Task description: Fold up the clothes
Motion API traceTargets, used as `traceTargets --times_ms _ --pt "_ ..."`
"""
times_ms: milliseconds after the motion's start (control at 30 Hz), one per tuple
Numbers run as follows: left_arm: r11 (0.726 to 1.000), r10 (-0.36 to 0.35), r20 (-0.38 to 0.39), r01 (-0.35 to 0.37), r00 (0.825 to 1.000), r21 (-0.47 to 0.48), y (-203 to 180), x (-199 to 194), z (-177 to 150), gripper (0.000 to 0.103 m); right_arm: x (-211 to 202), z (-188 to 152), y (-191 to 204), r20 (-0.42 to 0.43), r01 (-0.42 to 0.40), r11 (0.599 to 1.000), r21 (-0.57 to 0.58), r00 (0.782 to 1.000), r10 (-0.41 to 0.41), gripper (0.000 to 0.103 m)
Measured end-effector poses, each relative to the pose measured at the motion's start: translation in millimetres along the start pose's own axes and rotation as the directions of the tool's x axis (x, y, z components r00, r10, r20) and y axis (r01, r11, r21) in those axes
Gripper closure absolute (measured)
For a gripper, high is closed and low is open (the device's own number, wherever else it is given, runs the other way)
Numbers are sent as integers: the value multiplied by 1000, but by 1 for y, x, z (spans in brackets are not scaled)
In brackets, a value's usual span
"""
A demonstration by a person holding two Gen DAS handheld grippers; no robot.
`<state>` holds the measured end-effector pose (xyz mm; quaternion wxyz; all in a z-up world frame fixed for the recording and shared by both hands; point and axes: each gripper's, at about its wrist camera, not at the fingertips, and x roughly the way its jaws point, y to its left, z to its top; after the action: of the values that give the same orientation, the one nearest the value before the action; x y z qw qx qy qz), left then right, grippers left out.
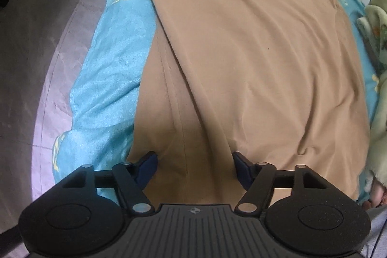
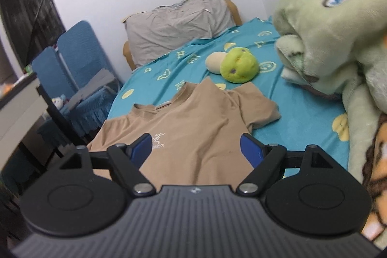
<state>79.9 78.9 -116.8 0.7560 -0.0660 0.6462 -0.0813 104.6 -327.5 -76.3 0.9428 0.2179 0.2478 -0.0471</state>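
A bed carries everything, covered by a turquoise sheet [image 2: 302, 113] printed with pale yellow letters and smiley faces. A tan T-shirt [image 2: 193, 127] lies flat on the sheet, its collar toward 12 o'clock in the right wrist view and one short sleeve spread out at 2 o'clock. Beyond the collar, at 1 o'clock, a green plush toy [image 2: 239, 65] rests on the sheet, touching a cream plush ball [image 2: 214, 62] on its left. A grey pillow [image 2: 176, 28] leans at the head of the bed at 12 o'clock. A pale green fleece blanket [image 2: 333, 35] is heaped along the edge at 3 o'clock.
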Motion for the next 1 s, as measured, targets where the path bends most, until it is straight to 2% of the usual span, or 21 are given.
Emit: traceTargets --times_ms 133,367,400,467,567,700,900,1000 --pt "996 -64 0 64 998 -57 14 -26 -4 39 2 1 -12 -3 15 998 53 1000 -15 21" --pt "1000 5 -35 -5 999 -20 6 -38 -17 44 8 1 -12 -9 14 998 64 1000 -13 21" --pt "1000 16 -41 -16 999 -12 3 -37 -17 48 9 1 -11 -10 14 998 63 1000 -14 21" --pt "1000 30 -46 -31 998 -7 -13 -32 -19 49 9 0 -11 -13 16 998 61 1000 -15 21" --pt "1000 19 -25 -19 1000 17 -21 -42 -21 49 8 1 -16 -11 29 997 77 1000 -28 21" --pt "996 88 37 -89 995 22 -22 -69 -29 48 9 1 -20 -7 45 994 103 999 -44 21" --pt "992 117 26 -118 993 41 -35 -73 -37 50 14 -1 -19 -17 63 992 105 998 -61 21" --pt "991 114 8 -114 993 68 -51 -61 -39 50 13 -2 -20 -20 66 992 108 998 -64 21"
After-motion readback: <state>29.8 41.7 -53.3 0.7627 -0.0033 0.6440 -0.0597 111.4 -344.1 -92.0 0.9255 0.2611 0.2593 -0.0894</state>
